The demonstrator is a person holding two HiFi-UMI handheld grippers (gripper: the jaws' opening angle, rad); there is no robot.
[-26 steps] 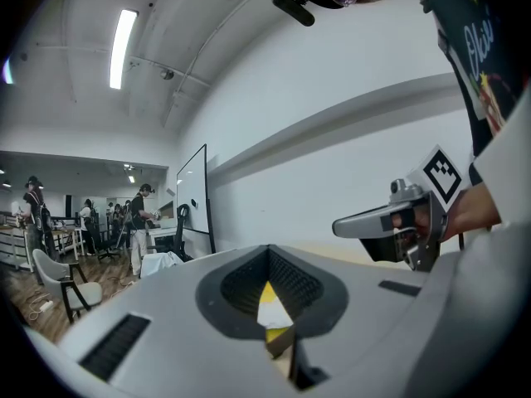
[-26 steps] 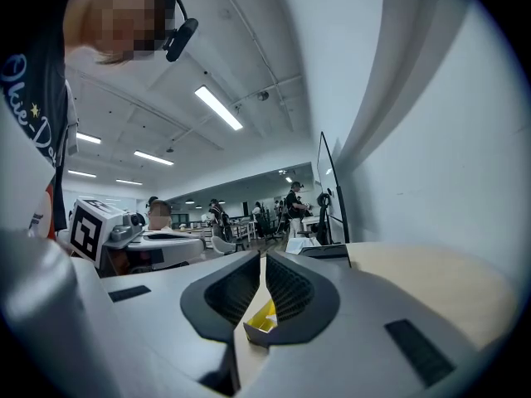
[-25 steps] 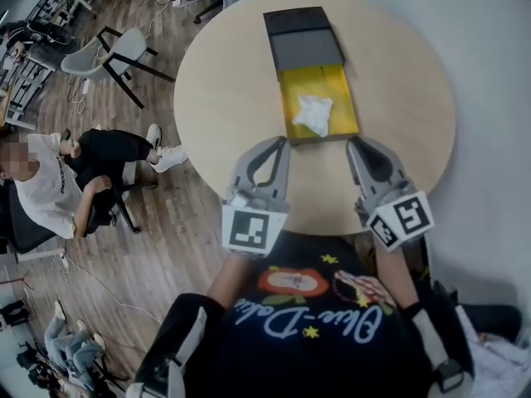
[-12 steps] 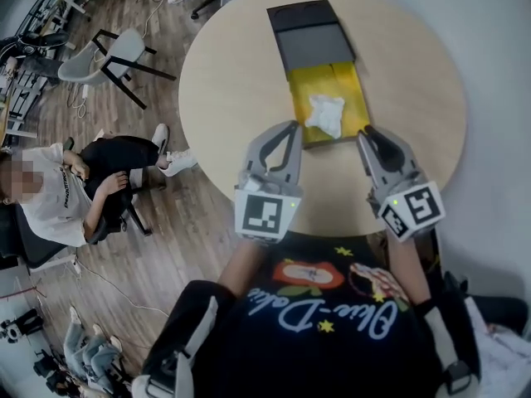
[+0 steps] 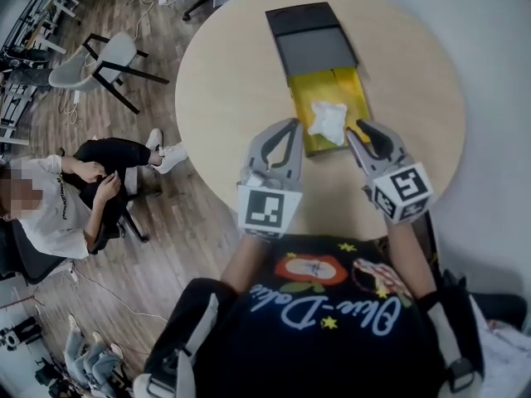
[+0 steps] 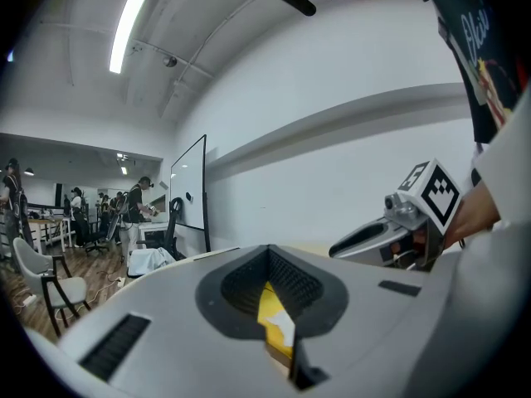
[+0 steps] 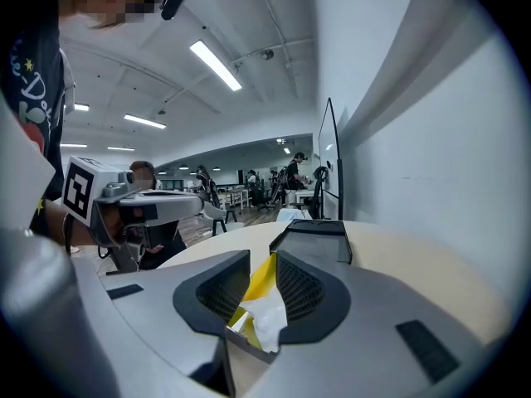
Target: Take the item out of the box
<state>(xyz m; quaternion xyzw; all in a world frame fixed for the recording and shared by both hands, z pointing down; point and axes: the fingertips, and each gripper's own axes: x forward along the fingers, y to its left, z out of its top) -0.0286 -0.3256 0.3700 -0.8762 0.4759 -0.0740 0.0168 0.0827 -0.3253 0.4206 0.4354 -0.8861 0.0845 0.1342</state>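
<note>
While the right hand-held gripper (image 5: 357, 131) is opening, empty, just short of the crumpled white wad (image 5: 326, 119) in the yellow-lined black box (image 5: 314, 48), it could catch the wall and shove the box along the round wooden counter (image 5: 224, 89). Left hand-held gripper (image 5: 294, 125) is closed, empty, bracing nothing.

place: open office | cues: whiteboard (image 6: 189, 197), chairs (image 5: 108, 56), strip lights (image 7: 214, 65)

The box (image 5: 348, 89) lies open to the air with its dark lid (image 5: 314, 44) flat beyond it, the white wad (image 5: 326, 123) inside uncovered, broad bare table (image 5: 232, 89) on its left, a narrower strip on its right, and chairs (image 5: 112, 56) well off on the floor.
</note>
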